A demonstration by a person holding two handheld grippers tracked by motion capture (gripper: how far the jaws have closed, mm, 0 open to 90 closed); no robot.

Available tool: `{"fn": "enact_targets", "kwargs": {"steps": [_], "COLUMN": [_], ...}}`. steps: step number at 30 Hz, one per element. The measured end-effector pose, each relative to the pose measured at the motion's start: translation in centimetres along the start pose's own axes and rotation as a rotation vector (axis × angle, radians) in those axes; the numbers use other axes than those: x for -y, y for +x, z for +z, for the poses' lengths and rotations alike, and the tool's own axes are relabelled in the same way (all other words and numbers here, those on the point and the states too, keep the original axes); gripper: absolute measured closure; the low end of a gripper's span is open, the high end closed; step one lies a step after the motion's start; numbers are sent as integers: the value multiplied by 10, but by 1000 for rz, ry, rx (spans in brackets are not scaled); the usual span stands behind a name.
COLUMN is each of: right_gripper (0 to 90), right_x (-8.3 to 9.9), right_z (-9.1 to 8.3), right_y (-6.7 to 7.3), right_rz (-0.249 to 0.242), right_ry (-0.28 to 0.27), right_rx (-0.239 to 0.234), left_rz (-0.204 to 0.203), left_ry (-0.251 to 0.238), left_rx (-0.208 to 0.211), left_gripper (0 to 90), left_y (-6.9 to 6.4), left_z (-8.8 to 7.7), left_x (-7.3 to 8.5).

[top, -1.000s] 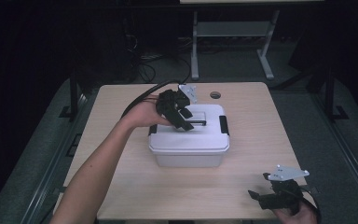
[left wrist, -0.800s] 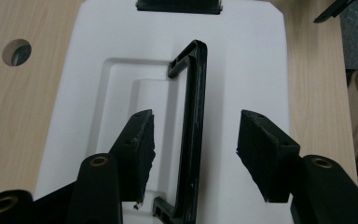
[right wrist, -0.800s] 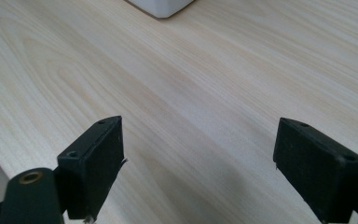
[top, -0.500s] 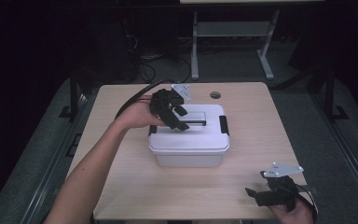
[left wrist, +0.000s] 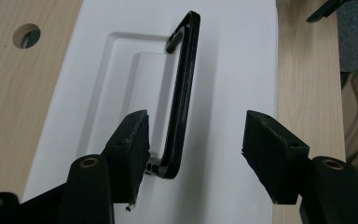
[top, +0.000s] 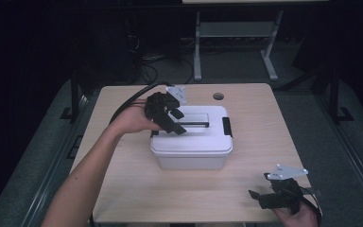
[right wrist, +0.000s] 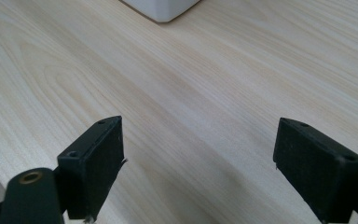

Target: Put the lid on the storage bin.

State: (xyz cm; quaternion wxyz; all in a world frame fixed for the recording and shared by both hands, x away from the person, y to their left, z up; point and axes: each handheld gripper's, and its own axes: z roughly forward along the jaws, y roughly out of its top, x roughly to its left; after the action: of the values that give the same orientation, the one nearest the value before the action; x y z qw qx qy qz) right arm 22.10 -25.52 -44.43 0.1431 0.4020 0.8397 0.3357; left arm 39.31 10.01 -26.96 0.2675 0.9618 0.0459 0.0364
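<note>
While my left gripper point(left wrist: 193, 140) hung over white lidded plastic box point(top: 191, 151) at table centre, its jaws had just been opening, now wide, thin black carry handle point(left wrist: 182, 88) between pads, untouched. Handle lay flat in lid recess, probably released. Long axis ran across lid, left to right in high view. Lifting, unlatching left undone. Right gripper point(right wrist: 198, 163) gaped wide, empty, over pale wooden table point(top: 123, 189), near corner.

The box point(top: 191, 142) below the left gripper point(left wrist: 193, 135) looks like smooth white plastic with a soft sheen; its handle point(left wrist: 182, 88) between the pads is glossy black plastic. The pads point(left wrist: 130, 140) look matt, slightly grainy black. The table point(right wrist: 205, 93) under the right gripper point(right wrist: 198, 154) shows pale wood grain, smooth and matt.
</note>
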Motion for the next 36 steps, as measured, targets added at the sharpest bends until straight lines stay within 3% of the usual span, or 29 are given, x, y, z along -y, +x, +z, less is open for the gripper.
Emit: {"fn": "enact_targets", "kwargs": {"steps": [36], "right_gripper": [156], "right_x": [-1], "right_z": [3], "right_y": [4], "right_rz": [-18], "right_ry": [10], "right_rx": [4], "left_rz": [-85], "left_ry": [-34], "left_rx": [-56], "left_gripper": [399], "left_y": [-16], "left_z": [-32], "left_x": [58]}}
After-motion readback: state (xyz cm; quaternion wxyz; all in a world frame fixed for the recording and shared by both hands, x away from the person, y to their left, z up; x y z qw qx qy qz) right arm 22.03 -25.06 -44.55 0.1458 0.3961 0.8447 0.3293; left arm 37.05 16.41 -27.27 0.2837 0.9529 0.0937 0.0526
